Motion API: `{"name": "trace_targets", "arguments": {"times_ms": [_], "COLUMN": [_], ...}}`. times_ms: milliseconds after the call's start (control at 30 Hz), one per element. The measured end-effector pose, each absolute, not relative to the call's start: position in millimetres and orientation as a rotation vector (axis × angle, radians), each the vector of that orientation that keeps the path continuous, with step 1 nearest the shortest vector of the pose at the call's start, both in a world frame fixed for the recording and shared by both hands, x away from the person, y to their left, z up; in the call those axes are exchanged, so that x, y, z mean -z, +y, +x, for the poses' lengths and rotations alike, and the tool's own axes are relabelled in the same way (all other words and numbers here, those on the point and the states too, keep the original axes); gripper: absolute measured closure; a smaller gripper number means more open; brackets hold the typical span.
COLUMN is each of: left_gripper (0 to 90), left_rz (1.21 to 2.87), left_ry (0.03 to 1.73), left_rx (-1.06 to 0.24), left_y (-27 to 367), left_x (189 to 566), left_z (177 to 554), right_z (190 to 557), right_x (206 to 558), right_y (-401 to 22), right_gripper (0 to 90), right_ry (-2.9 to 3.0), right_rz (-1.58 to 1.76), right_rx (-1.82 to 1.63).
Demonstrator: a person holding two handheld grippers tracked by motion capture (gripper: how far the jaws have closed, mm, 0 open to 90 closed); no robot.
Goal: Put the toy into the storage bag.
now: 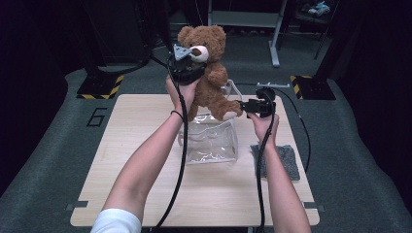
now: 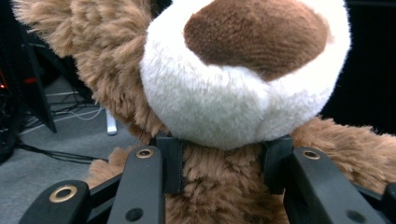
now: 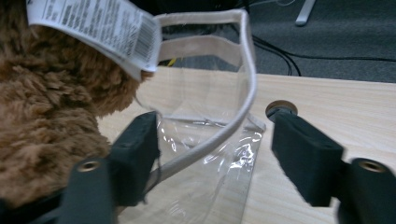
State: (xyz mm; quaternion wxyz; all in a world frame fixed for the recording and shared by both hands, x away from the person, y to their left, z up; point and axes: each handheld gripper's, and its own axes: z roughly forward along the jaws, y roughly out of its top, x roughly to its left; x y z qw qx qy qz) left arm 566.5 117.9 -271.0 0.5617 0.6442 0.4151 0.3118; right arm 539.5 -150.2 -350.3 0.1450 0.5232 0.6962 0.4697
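Teddy bear (image 1: 206,73) hangs above the table's (image 1: 145,194) far edge, left gripper (image 1: 187,73) clamped on its neck; right gripper (image 1: 243,107), jaws apart, has the clear bag's (image 1: 211,143) handle (image 3: 243,93) between them.

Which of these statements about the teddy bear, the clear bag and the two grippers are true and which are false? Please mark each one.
1. The left gripper is clamped on the teddy bear just under its muzzle. True.
2. The teddy bear lies flat on the table. False: it is held up above the clear bag.
3. The right gripper has the clear bag's white handle between its jaws, unpinched. True.
4. The grey cloth is inside the clear bag. False: it lies on the table beside it.
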Motion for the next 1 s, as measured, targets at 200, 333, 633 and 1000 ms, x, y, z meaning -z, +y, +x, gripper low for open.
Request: {"name": "trace_targets", "arguments": {"times_ms": [200,333,633,1000], "left_gripper": [61.1,61.0,61.0,59.7], "left_rz": [1.535,1.541,1.584,1.614], "left_ry": [0.969,0.974,0.987,0.999], "left_rx": [-0.771,-0.798,-0.864,-0.818], "left_y": [116.5,115.4,111.7,100.6], "left_x": [273.0,273.5,279.1,280.2], "left_z": [566.3,566.0,567.8,572.0], "right_z": [542.6,542.4,537.0,509.6], "right_x": [352.9,353.2,355.8,312.7], "right_y": [-147.3,-149.4,-152.4,-147.9], "right_gripper": [53.4,59.7,62.9,48.6], "right_ry": [2.075,2.093,2.13,2.045], "right_rz": [1.513,1.521,1.514,1.327], "right_rx": [-1.282,-1.253,-1.098,-1.333]}}
